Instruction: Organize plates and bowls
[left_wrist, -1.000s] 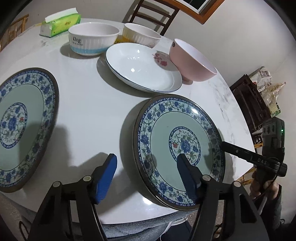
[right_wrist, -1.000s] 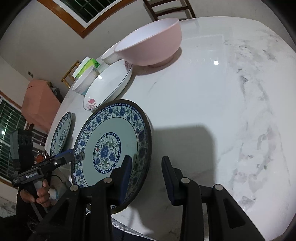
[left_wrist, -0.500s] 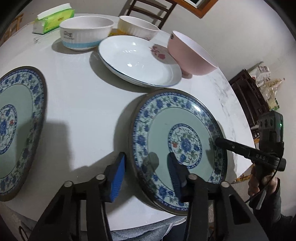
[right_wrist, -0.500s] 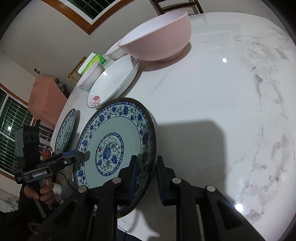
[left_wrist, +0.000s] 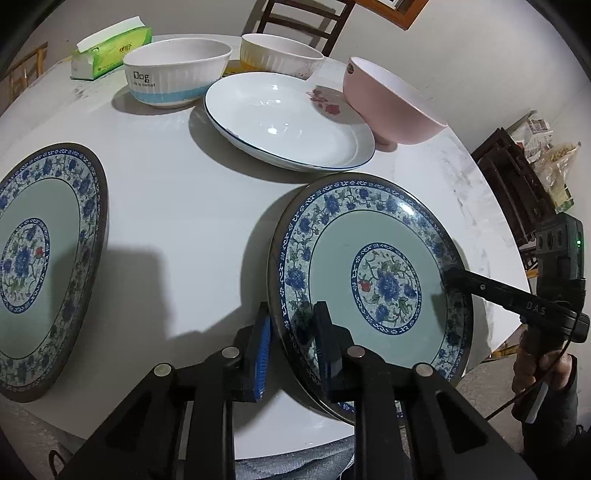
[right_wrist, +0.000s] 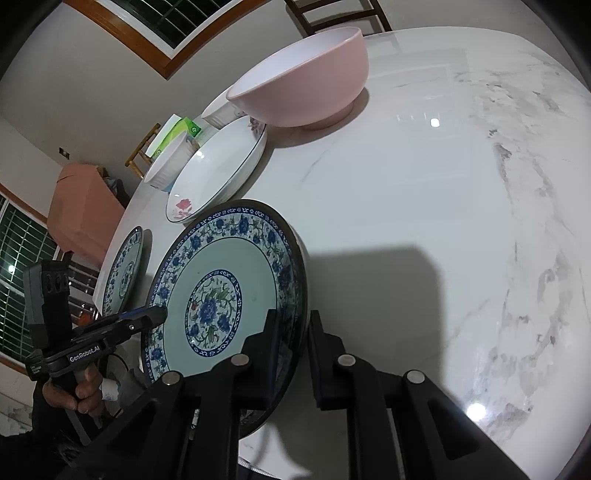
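My left gripper (left_wrist: 291, 332) and right gripper (right_wrist: 291, 336) have just been closing and, as far as I can judge, now pinch opposite rims of the blue-patterned plate (left_wrist: 373, 280). It sits between them on the table (left_wrist: 184, 206).

Blue-floral plate (left_wrist: 373, 280) tilted at table edge, twin plate (left_wrist: 40, 258) flat, well apart

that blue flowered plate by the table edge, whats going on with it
A person is gripping the blue flowered plate with a hand-held claw on each side. The left claw and the right claw have just been closing, and each now pinches the plate's rim on opposite edges. The plate sits near the table edge. A matching plate, a white plate, a pink bowl and two more bowls wait untouched farther back.
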